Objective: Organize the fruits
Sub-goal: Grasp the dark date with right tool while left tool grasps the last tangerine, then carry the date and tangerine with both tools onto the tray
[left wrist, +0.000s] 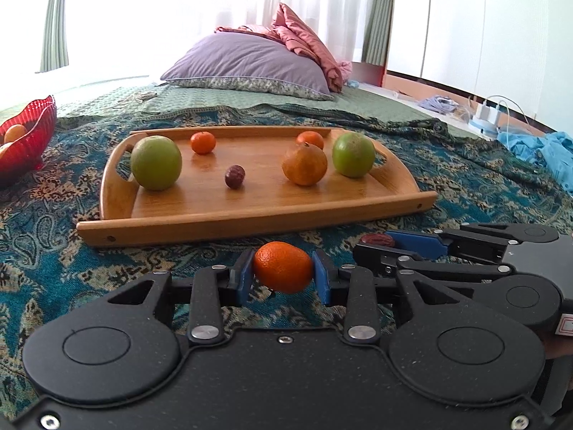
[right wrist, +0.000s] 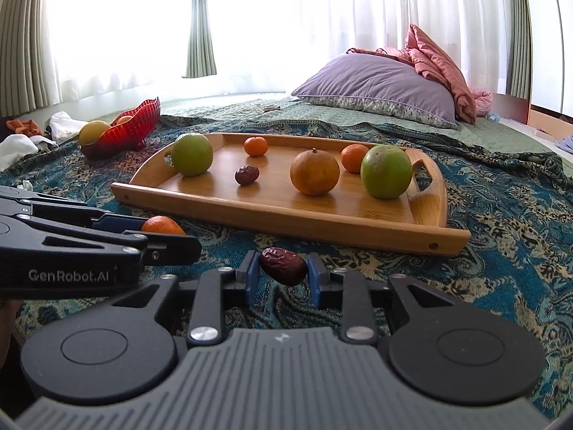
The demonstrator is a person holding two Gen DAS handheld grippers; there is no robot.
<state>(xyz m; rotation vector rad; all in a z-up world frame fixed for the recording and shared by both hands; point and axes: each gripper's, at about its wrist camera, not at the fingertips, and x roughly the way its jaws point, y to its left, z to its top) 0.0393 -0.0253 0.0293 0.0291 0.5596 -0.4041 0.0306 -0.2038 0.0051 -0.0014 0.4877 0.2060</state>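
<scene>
My left gripper (left wrist: 283,268) is shut on a small tangerine (left wrist: 283,267), held just in front of the wooden tray's (left wrist: 258,225) near rim. My right gripper (right wrist: 282,267) is shut on a dark red date (right wrist: 283,266), beside the left gripper, also short of the tray (right wrist: 286,220). On the tray lie two green apples (left wrist: 156,162) (left wrist: 353,155), a large orange (left wrist: 304,165), two small tangerines (left wrist: 203,142) (left wrist: 310,139) and one date (left wrist: 234,176). The left gripper with its tangerine (right wrist: 163,225) shows at left in the right wrist view.
A red glass bowl (right wrist: 136,125) with yellow-orange fruit sits left of the tray on the patterned bedspread (right wrist: 501,251). A purple pillow (right wrist: 379,86) and pink quilt lie behind. Blue clothes (left wrist: 544,150) and chargers lie far right.
</scene>
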